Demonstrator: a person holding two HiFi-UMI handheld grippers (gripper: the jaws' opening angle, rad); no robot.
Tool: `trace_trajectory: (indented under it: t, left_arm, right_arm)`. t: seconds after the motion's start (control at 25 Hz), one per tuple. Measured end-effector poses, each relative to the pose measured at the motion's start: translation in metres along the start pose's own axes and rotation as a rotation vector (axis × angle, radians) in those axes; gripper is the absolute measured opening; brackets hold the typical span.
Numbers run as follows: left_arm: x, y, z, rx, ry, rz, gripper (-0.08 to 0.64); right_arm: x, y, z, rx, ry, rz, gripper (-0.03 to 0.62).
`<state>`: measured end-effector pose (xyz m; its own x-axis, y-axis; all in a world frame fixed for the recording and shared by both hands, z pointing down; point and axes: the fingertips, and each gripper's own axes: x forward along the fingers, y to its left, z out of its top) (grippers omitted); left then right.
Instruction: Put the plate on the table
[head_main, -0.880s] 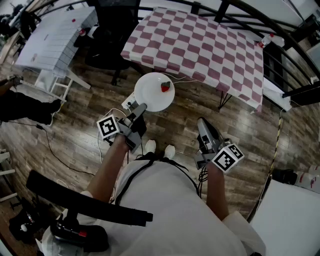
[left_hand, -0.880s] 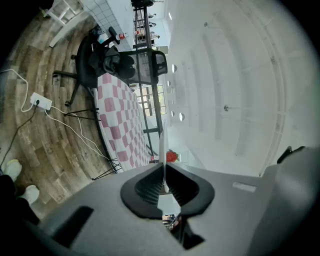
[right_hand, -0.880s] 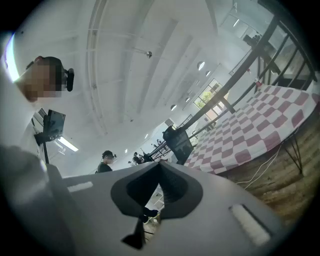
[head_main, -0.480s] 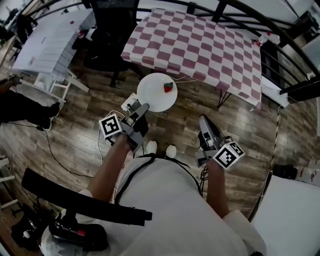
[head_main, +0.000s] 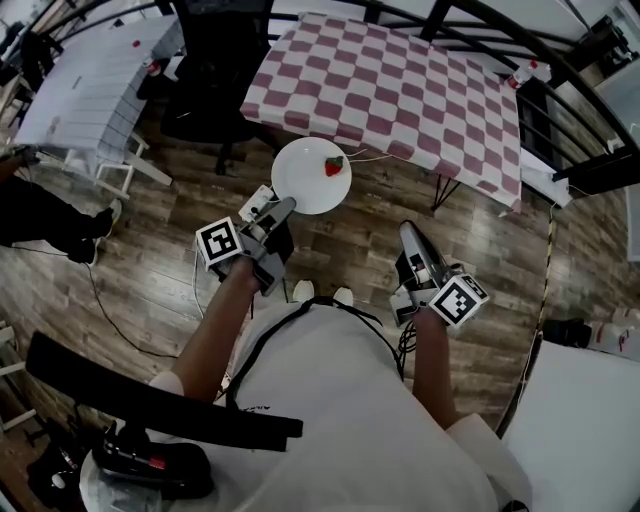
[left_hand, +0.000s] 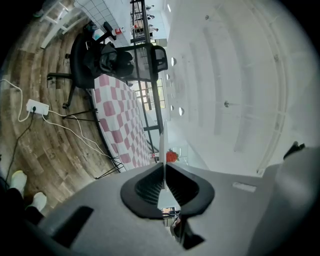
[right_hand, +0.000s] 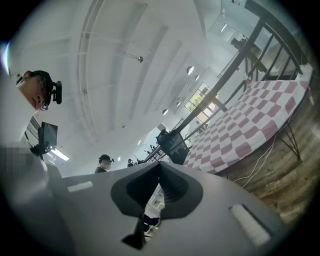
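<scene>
Closed hand-held gripper (right_hand: 159, 164), checkered table (right_hand: 250, 130) beyond

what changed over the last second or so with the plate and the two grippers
The left gripper, shut on the rim of the plate, carried it slightly closer to the near edge of the checkered table; in the head view the plate is still short of it, over the floor. Unchanged: the strawberry sits on the plate, and the right gripper stays shut and empty.

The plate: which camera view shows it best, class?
The head view: the whole round plate is visible from above. The left gripper view shows only its thin edge; the right gripper view shows none of it.
</scene>
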<state>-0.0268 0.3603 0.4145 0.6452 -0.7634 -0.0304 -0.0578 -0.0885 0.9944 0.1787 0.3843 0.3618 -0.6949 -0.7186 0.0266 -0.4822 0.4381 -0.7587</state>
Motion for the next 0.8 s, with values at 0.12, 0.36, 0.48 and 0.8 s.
trace_trajectory:
  t: [0.12,0.36,0.48,0.8]
  left_arm:
    - [-0.001,0.002,0.011,-0.002,0.006,-0.006,0.02]
    - [-0.013,0.012,0.032,-0.007,0.011,-0.006,0.02]
    - [-0.018,0.012,0.042,-0.007,0.01,-0.01,0.02]
    - [-0.033,0.01,0.067,-0.001,-0.007,-0.021,0.02]
  right_arm:
    - [0.01,0.001,-0.002,0.004,-0.007,-0.01,0.006]
    - [0.029,0.011,-0.015,-0.019,0.001,-0.009,0.008]
    - [0.039,0.017,-0.021,-0.042,0.02,-0.007,0.008]
    - [0.063,0.03,-0.027,-0.042,0.025,0.004,0.008]
